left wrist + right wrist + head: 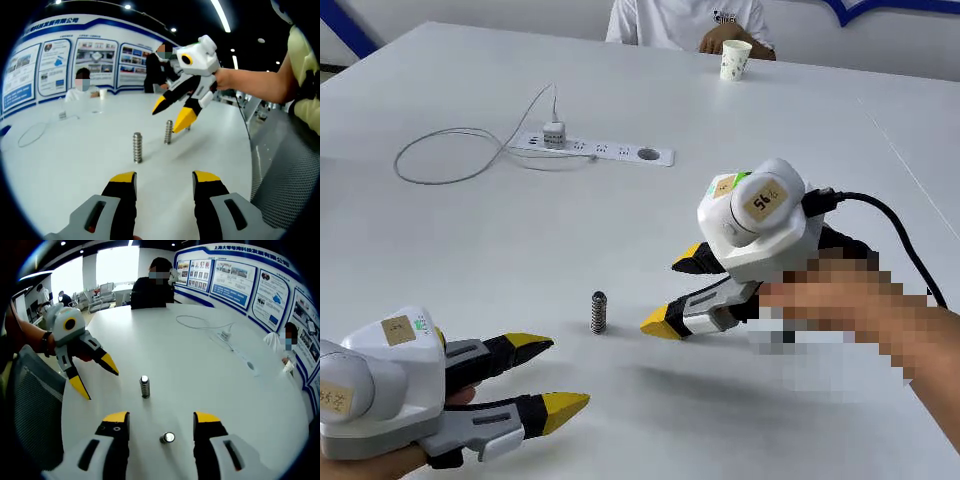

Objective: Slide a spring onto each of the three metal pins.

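Note:
A metal pin with a spring on it (599, 312) stands upright on the white table (470, 250), between the two grippers. My left gripper (555, 375) is open at the lower left, a short way from that pin. My right gripper (668, 293) is open too, its yellow tips just right of the pin. In the left gripper view, two sprung pins (137, 147) (168, 132) stand ahead of the left gripper (165, 177), with the right gripper (172, 112) hovering over the farther one. In the right gripper view, one pin (167, 438) sits between the right gripper (162, 417) jaws, seen from above, and another (145, 386) stands beyond.
A white power strip (595, 150) with a plugged charger and looped cable (440, 160) lies at the back. A paper cup (735, 60) stands before a seated person (685, 20) at the far edge. A mesh chair (285, 175) is beside the table.

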A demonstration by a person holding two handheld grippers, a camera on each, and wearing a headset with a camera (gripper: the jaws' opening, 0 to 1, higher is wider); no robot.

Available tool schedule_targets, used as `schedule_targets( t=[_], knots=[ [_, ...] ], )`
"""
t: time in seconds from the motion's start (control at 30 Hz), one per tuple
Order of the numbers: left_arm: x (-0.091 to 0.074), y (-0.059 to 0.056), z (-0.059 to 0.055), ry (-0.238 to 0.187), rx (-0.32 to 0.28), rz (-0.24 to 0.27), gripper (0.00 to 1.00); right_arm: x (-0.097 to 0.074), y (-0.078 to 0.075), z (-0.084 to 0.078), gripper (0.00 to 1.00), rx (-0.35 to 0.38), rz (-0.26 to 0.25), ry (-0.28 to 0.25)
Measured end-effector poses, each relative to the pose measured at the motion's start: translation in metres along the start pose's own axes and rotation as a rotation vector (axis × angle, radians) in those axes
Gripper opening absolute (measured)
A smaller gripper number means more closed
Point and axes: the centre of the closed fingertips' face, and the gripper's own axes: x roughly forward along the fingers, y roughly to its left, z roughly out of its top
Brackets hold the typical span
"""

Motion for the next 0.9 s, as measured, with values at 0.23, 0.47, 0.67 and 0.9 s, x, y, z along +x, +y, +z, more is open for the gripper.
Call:
schedule_targets(
  t=[0.23, 0.47, 0.67, 0.9],
  knots=[
    [0.002, -0.001, 0.004, -0.001, 0.005, -0.001, 0.46, -0.008, -0.006, -0.005, 0.53, 0.014, -0.018, -0.011],
    [0.003, -0.001, 0.006, 0.005, 0.01, -0.003, 0.46, -0.016, -0.011, -0.014, 0.54, 0.032, -0.032, -0.015],
    [0.004, -0.001, 0.009, 0.005, 0.016, -0.005, 0.46, -0.02, -0.014, -0.018, 0.55, 0.042, -0.043, -0.019],
    [0.004, -0.001, 0.009, 0.009, 0.015, -0.007, 0.46, -0.028, -0.018, -0.025, 0.56, 0.057, -0.059, -0.021]
  ],
)
